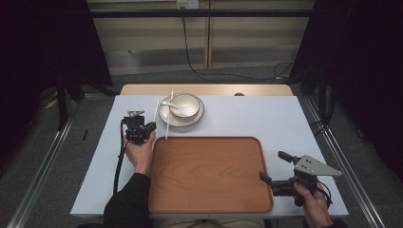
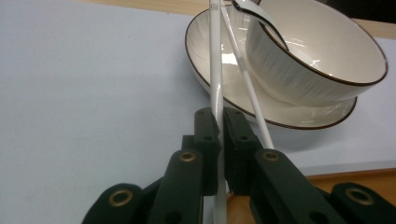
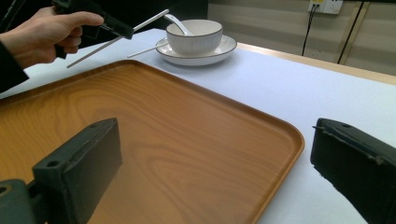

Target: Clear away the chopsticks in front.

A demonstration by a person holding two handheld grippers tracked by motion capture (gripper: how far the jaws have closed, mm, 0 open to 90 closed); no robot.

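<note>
— What did your left fingers [image 2: 219, 128] have?

— They pinched one thin white chopstick [image 2: 215, 70] near its lower part. The stick ran up between my two black pads, lifted off the pale blue-grey worktop [image 1: 247, 118], its far end reaching toward the rim of the round cream plate with a dark edge [image 2: 280, 119].

— And the other stick?

— A second white chopstick [image 2: 247, 88] lay slanted just beside the first, resting against that plate's rim, its lower end passing behind my right pad.

— What sat on the plate?

— A white ribbed bowl with a dark rim [image 2: 322, 65], and a white spoon [image 2: 254, 16] leaned inside it.

— Where was all that from above?

— Plate and bowl stood at the far side of the worktop, my left fingers just to their left. The big rectangular wooden tray with rounded corners [image 1: 204, 175] lay nearer me.

— Your right fingers [image 1: 277, 166]?

— Spread wide with nothing between them, at the tray's near right corner, one pad over the wood and one over the worktop.
</note>
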